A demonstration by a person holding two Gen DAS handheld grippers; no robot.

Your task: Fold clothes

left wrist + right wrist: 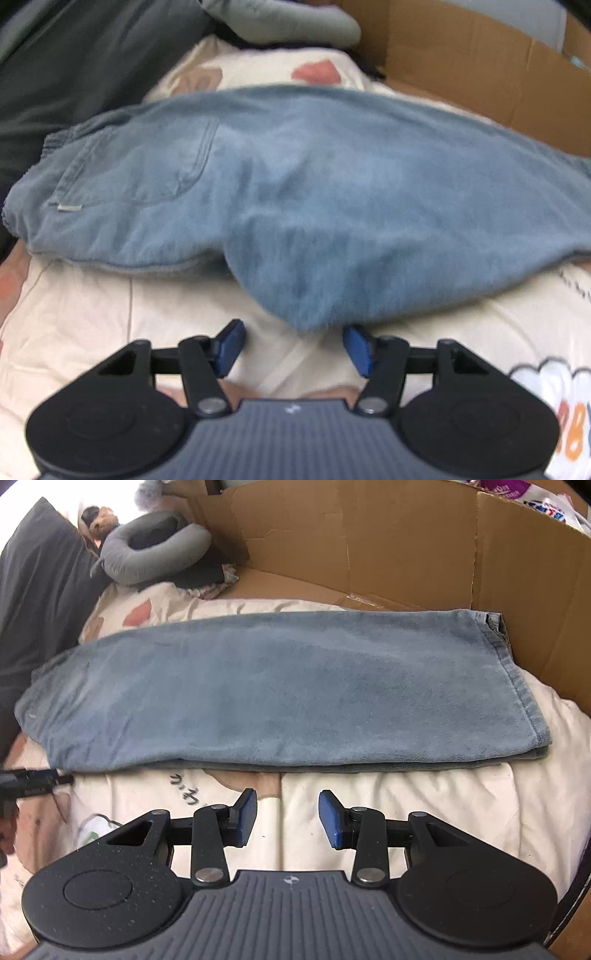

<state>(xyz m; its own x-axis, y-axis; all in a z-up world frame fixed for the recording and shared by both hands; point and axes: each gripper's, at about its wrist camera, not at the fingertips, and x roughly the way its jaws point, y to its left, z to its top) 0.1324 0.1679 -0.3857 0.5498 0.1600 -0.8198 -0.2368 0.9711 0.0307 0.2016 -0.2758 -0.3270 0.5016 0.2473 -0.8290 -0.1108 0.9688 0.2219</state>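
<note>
The left tongs (293,345) stand with their blue pads well apart, nothing gripped; a rounded flap of the jeans (295,192) hangs just ahead of the tips and dips toward the gap, close by the right pad, though the blur keeps me from saying whether cloth and pad touch. The right tongs (288,818) are parted too, a bit narrower, and hold nothing; only the cream quilt (406,812) shows between their pads. Just beyond them the jeans (258,694) lie folded lengthwise across the quilt, the near edge running straight past both pads, the hem off to the right and the waist end off to the left. From the left tongs the back pocket (140,166) sits ahead and left. Farther out behind the jeans rises a cardboard wall (369,546), and far off to the upper left rest a grey neck pillow (155,554) and a dark pillow (40,576).
</note>
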